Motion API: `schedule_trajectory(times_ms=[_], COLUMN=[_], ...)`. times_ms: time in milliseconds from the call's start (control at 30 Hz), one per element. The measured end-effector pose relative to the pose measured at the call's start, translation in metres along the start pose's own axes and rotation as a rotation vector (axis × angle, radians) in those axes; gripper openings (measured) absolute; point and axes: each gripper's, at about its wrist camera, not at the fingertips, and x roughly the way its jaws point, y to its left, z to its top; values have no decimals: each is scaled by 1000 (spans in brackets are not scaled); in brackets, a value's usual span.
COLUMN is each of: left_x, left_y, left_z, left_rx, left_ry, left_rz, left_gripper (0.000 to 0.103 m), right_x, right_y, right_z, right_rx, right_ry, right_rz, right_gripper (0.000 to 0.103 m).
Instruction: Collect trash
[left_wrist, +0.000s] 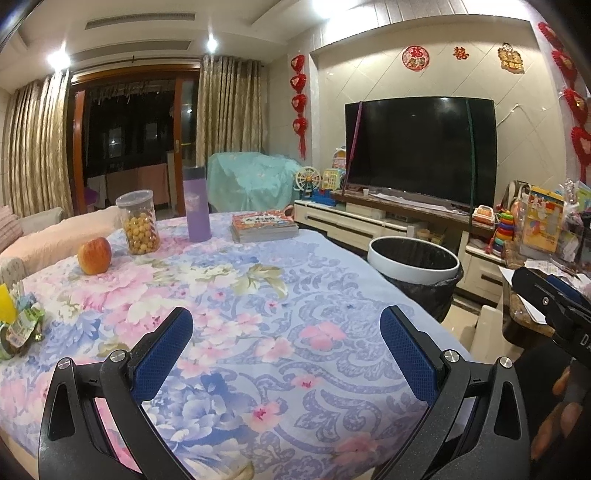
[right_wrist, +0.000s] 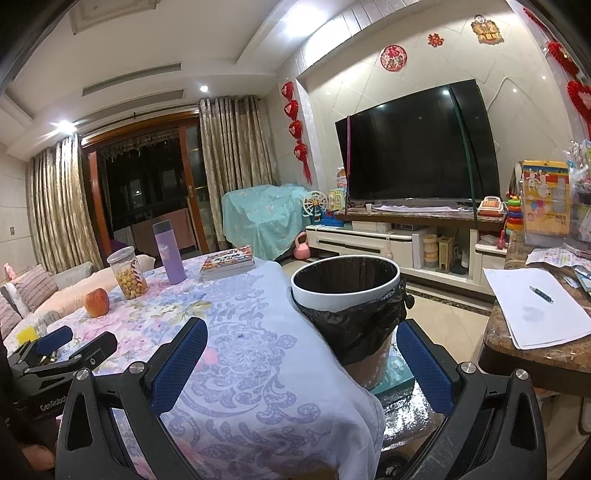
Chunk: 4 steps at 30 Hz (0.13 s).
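Observation:
Crumpled wrappers (left_wrist: 20, 330) with a yellow piece (left_wrist: 6, 303) lie at the table's left edge, left of my left gripper (left_wrist: 286, 350). That gripper hangs open over the floral tablecloth (left_wrist: 258, 295) with nothing between its blue pads. A white-rimmed bin (right_wrist: 345, 282) with a black liner stands beside the table's right edge. My right gripper (right_wrist: 303, 363) is open and empty, with the table corner and the bin's lower part between its fingers. In the right wrist view the left gripper (right_wrist: 79, 341) shows at far left, near the yellow piece (right_wrist: 27, 334).
On the table's far side stand an apple (left_wrist: 95, 255), a jar of yellow balls (left_wrist: 138, 221), a purple bottle (left_wrist: 197, 205) and stacked books (left_wrist: 264, 225). To the right, a marble side table (right_wrist: 535, 362) holds paper (right_wrist: 535, 310) and a pen. A TV and cabinet stand behind.

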Motion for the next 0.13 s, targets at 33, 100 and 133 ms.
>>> schedule_trajectory(times_ms=[33,100,133], left_x=[0,1,3], left_y=[0,1,3], left_z=[1,2,2], left_rx=[0,-2,-5], left_ry=[-3,-2,4], left_rz=[-2,-7,-7], left_gripper=[103,103,103], right_x=[0,1,2], right_y=[0,0,0], right_z=[1,3,4], right_rx=[-1,0,1], right_ry=[-3,-7,-6], right_rz=[3,6,8], right_gripper=[103,103,103])
